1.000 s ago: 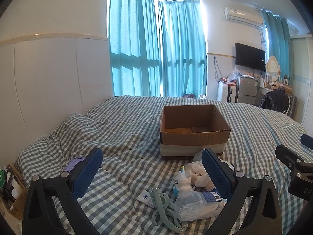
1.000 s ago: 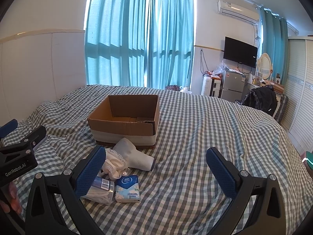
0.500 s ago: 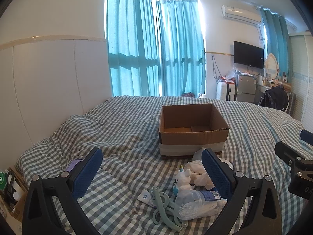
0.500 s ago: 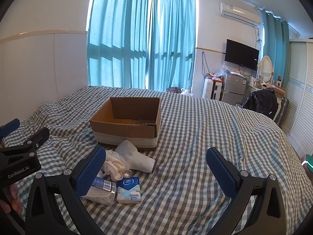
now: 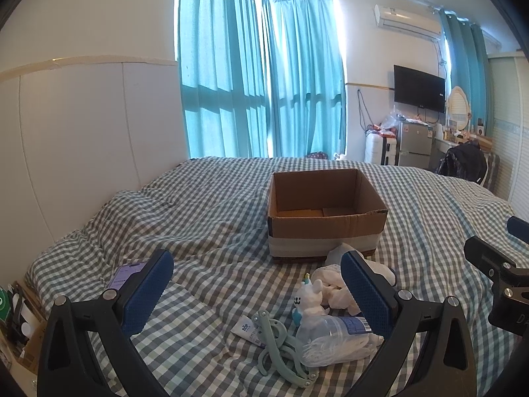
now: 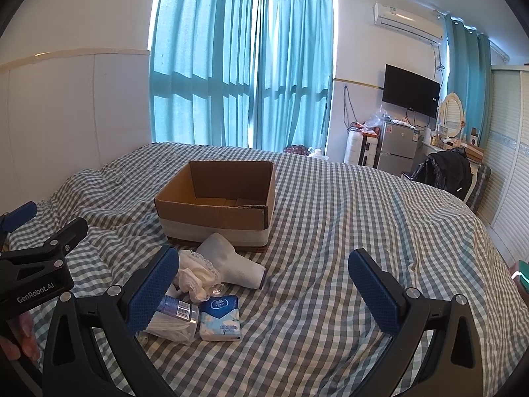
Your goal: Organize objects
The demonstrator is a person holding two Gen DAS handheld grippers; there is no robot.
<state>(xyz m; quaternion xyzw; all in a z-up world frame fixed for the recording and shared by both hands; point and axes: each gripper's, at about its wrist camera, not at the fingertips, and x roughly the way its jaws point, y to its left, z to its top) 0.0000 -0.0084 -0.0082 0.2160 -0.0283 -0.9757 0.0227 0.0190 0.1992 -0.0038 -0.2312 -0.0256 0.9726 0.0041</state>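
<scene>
An open cardboard box (image 5: 325, 218) sits empty on the checked bed; it also shows in the right wrist view (image 6: 215, 213). In front of it lies a pile: a clear plastic bottle (image 5: 334, 337), a small white unicorn toy (image 5: 309, 301), a pale green plastic clip (image 5: 281, 347), a tube (image 5: 246, 327), white cloth (image 6: 198, 276), a white rolled item (image 6: 231, 261) and a blue tissue pack (image 6: 220, 317). My left gripper (image 5: 254, 291) is open and empty above the pile. My right gripper (image 6: 264, 289) is open and empty, just right of the pile.
A phone (image 5: 127, 273) lies on the bed by my left finger. The white headboard wall (image 5: 82, 149) is to the left. A TV (image 6: 411, 91), fridge (image 6: 396, 149) and a chair with a black bag (image 6: 446, 173) stand beyond the bed's far right.
Both cameras have tilted slightly, so the box and pile sit a little lower in view. Both grippers stay open and empty.
</scene>
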